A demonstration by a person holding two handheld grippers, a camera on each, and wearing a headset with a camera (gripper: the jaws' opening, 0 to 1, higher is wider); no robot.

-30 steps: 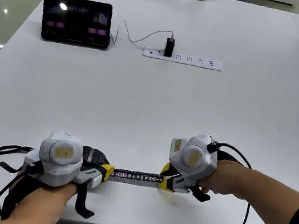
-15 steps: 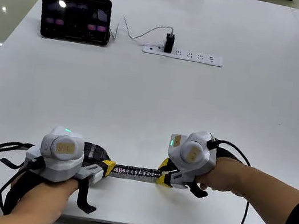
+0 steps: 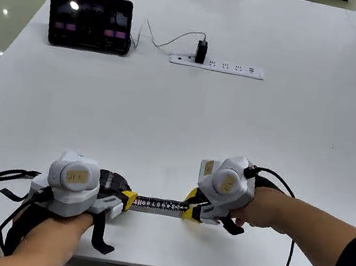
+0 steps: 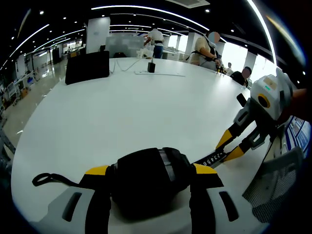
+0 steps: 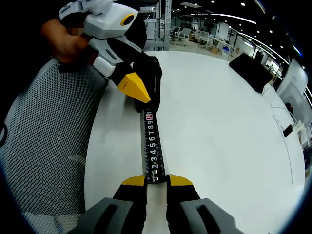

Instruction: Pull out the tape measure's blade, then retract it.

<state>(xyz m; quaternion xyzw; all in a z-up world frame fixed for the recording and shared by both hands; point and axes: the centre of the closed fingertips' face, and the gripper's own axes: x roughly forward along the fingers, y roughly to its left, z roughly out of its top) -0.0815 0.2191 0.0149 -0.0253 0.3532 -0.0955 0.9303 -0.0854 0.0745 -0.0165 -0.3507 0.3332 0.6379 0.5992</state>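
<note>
A black tape measure case (image 4: 148,178) sits between the yellow-tipped jaws of my left gripper (image 3: 126,200), which is shut on it at the table's near left. Its black blade with white numbers (image 3: 160,204) runs right along the table to my right gripper (image 3: 190,212), shut on the blade's end. In the right gripper view the blade (image 5: 152,152) stretches from my right gripper (image 5: 157,181) up to the case (image 5: 152,77) held by the left one. The right gripper (image 4: 229,146) also appears at the right of the left gripper view.
A dark tablet (image 3: 90,22) stands at the far left of the white table (image 3: 236,116). A white power strip (image 3: 227,67) with a black plug and cable lies behind the middle. A black strap (image 3: 8,177) trails left of the case. The table's near edge is close below my hands.
The right gripper has moved left toward the case with the blade end, so the exposed blade is shorter. The left gripper and case have stayed put.
</note>
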